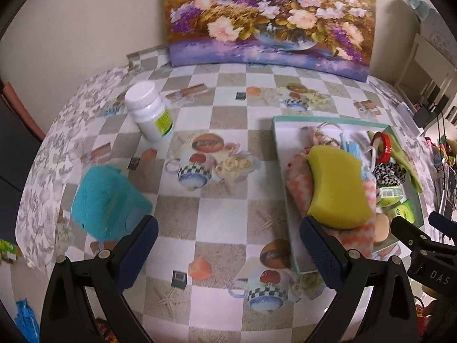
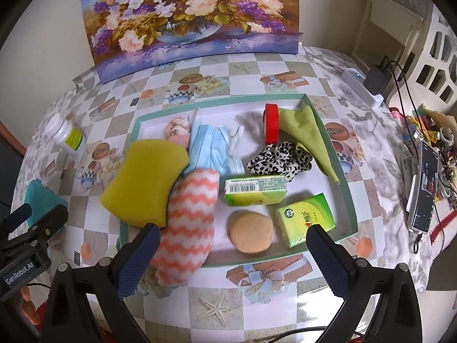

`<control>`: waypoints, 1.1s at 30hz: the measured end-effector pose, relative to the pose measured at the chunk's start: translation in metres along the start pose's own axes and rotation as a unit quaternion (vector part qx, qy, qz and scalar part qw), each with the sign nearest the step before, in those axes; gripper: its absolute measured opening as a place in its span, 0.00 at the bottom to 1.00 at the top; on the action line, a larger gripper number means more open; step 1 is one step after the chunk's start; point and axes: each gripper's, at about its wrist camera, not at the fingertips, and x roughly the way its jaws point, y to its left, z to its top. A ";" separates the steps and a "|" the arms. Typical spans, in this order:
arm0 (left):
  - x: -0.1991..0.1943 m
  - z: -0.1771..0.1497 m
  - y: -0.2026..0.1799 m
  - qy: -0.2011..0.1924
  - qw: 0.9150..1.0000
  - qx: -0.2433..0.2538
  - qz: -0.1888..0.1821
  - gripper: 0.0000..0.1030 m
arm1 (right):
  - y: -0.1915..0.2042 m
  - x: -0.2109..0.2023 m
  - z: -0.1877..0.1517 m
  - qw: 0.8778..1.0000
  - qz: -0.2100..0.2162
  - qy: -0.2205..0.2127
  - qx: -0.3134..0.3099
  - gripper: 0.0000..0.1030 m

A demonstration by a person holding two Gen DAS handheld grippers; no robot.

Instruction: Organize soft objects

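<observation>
Left gripper [image 1: 228, 245] and right gripper [image 2: 232, 247] are both hanging wide open, gripping nothing. Sponge [image 2: 144, 181] is lying across the tray's [image 2: 341, 177] left edge, leaning on the striped cloth [image 2: 190, 218].

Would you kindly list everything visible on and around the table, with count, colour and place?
tray: 1, teal rim, white floor, on the table
sponge: 1, yellow, overhanging tray's left rim
rolled cloth: 1, orange-white zigzag, over tray's near rim
face mask: 1, blue, in tray
tissue packs: 2, green, in tray
powder puff: 1, tan, in tray
scrunchie: 1, black-white spotted, in tray
tape roll: 1, red, in tray
green cloth: 1, tray's far right corner
floral item: 1, pink, behind mask
pill bottle: 1, white, on table left of tray
teal cloth: 1, table's left edge
painting: 1, floral, against wall
phone: 1, table's right edge
left gripper: open, empty
right gripper: open, empty
</observation>
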 end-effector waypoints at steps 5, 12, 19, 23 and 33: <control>0.001 -0.007 0.004 0.006 1.000 -0.004 0.008 0.97 | 0.006 -0.001 -0.004 1.000 -0.001 0.000 -0.010 1.00; -0.001 -0.013 0.009 0.008 1.000 -0.009 0.014 0.96 | 0.010 -0.001 -0.008 1.000 -0.001 0.000 -0.016 1.00; 0.000 -0.019 0.011 0.013 0.999 -0.007 0.035 0.97 | 0.013 -0.002 -0.011 1.000 0.000 0.002 -0.017 1.00; -0.001 -0.019 0.014 0.013 0.999 -0.010 0.033 0.97 | 0.013 -0.002 -0.012 1.000 0.000 0.002 -0.016 1.00; 0.003 -0.018 0.018 0.020 0.999 -0.017 0.032 0.96 | 0.013 0.001 -0.010 1.000 0.000 0.004 -0.020 1.00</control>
